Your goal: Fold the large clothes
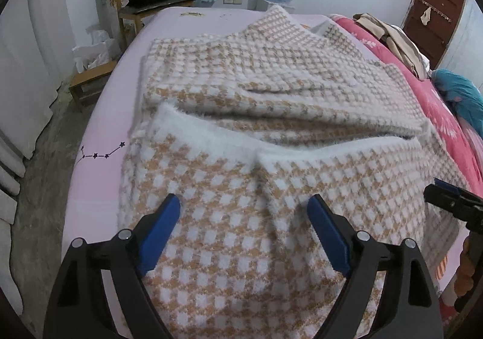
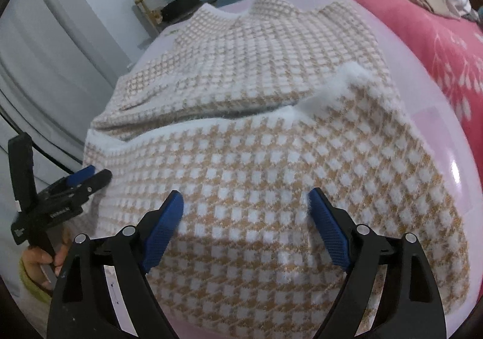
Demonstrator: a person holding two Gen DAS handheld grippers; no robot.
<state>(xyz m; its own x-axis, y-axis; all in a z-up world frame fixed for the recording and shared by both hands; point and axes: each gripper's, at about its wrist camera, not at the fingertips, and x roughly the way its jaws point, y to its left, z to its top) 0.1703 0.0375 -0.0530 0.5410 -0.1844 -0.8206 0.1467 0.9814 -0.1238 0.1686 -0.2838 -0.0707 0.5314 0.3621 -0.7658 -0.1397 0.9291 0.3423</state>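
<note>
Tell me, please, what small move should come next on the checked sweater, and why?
Probably lift both clear: the left hand-held gripper and right hand-held gripper are open above the checked sweater, whose near half already lies folded over the far half on the pink bed.

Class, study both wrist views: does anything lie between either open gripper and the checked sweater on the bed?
Nothing visible does. The left gripper and right gripper both hang open directly over the checked sweater, with no other item on it or in front of their fingers.

fuzzy knit sweater [image 1: 271, 188], smooth sheet [image 1: 99, 188]
</note>
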